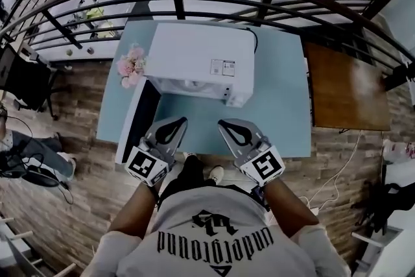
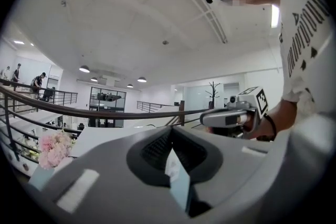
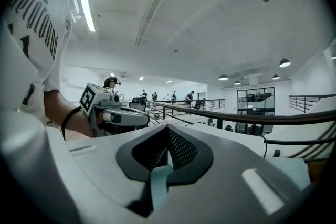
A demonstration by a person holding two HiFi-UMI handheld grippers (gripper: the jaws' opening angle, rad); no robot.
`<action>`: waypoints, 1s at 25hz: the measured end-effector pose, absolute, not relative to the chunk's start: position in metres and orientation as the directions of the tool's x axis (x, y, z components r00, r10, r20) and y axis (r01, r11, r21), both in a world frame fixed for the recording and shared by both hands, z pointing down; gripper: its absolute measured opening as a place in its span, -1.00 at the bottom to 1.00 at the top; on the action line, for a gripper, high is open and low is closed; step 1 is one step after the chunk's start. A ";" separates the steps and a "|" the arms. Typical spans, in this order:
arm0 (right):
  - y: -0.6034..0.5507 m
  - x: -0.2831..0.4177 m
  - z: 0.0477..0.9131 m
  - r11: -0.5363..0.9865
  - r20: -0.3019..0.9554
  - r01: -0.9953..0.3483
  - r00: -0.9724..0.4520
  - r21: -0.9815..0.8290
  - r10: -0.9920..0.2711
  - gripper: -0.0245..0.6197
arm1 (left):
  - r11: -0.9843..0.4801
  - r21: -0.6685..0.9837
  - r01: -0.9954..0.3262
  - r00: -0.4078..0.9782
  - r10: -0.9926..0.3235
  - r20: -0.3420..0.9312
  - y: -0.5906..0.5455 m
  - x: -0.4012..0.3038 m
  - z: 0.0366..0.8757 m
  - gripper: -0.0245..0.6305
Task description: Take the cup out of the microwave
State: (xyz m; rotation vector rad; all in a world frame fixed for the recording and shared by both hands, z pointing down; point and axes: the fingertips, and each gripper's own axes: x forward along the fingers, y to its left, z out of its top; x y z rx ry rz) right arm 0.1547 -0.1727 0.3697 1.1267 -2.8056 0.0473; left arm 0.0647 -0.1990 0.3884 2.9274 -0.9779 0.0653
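The left gripper (image 1: 178, 124) and the right gripper (image 1: 224, 126) are being held shut and empty, with the white microwave (image 1: 201, 58) just ahead of them.

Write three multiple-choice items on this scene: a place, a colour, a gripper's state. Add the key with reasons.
1. Where are the pink flowers? A) left of the microwave in the head view B) on top of it C) on the brown table
2. The table under the microwave is: A) brown B) light blue C) black
3. The right gripper has its jaws: A) wide apart B) shut on a cup C) shut, empty
Key: 1 A, they stand at its left side. 2 B, light blue shows around it. 3 C, the jaws meet with nothing between.
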 end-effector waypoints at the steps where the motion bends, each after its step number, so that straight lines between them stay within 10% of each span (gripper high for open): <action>1: -0.178 0.153 0.375 0.726 0.127 -0.688 -0.719 0.012 -0.683 -0.92 | -0.793 0.033 -0.609 0.793 -0.606 0.059 -0.205 0.063 0.392 -0.77; 25: -0.295 0.083 0.562 0.750 0.233 -0.657 -0.744 -0.080 -0.627 -0.66 | -0.741 0.066 -0.669 0.738 -0.650 0.184 -0.310 0.032 0.526 -0.77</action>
